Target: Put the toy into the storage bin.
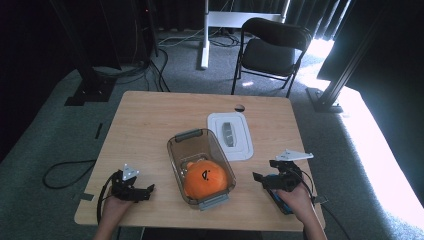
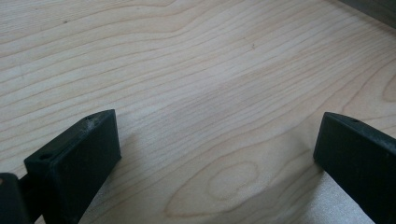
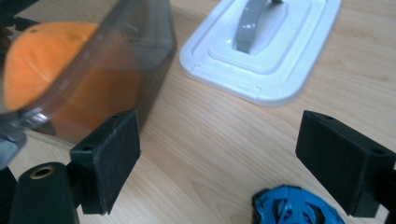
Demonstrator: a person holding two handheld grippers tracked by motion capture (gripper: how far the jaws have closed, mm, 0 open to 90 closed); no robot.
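Note:
A clear brown-tinted bin [image 1: 176, 150] with grey end latches stands mid-table, and an orange plush toy [image 1: 205, 178] lies in its near end. The bin's white lid [image 1: 240, 145], with a grey handle, lies flat just to its right. My left gripper [image 1: 142, 192] rests at the near left, open, with bare wood between its jaws [image 2: 217, 126]. My right gripper [image 1: 262, 180] is at the near right, open and empty [image 3: 219, 126], its left jaw close to the bin wall [image 3: 140, 51]. In the right gripper view the plush toy [image 3: 37, 60] shows through the wall, with the lid [image 3: 289, 60] beyond.
A blue object [image 3: 292, 207] lies on the wooden table [image 1: 150, 120] under my right gripper, near the front edge. A small round hole [image 1: 240, 107] sits at the table's far side. A black folding chair [image 1: 272, 47] stands beyond the table, and cables trail over the floor.

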